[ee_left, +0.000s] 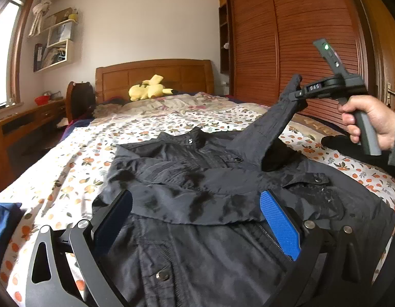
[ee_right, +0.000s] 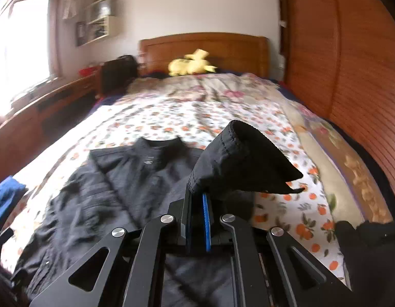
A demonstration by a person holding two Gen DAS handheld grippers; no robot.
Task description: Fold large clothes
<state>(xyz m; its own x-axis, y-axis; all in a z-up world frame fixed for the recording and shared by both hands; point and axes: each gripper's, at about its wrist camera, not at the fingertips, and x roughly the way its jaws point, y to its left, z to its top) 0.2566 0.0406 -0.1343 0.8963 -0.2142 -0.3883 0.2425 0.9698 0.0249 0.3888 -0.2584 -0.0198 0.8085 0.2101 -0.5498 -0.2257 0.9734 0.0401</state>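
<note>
A large black jacket (ee_left: pixel 197 166) lies front up on the bed, its collar toward the headboard. One sleeve is folded across its chest. My left gripper (ee_left: pixel 202 209) hovers low over the jacket's lower half, open, blue pads (ee_left: pixel 279 217) wide apart with the folded sleeve and body fabric between them. My right gripper (ee_left: pixel 298 93), held by a hand (ee_left: pixel 366 117), is shut on the cuff of the other sleeve (ee_left: pixel 269 128) and holds it raised above the jacket's right side. In the right wrist view the cuff (ee_right: pixel 238 158) bunches over the shut right gripper (ee_right: pixel 197 197), with the jacket (ee_right: pixel 120 179) below.
The bed sheet (ee_left: pixel 69 158) has an orange-fruit print. A yellow plush toy (ee_left: pixel 148 90) lies by the wooden headboard (ee_left: pixel 156 74). A wooden wardrobe (ee_left: pixel 299 38) lines the right side and a desk (ee_left: pixel 18 128) the left. A blue cloth (ee_left: pixel 5 220) lies at the bed's near left.
</note>
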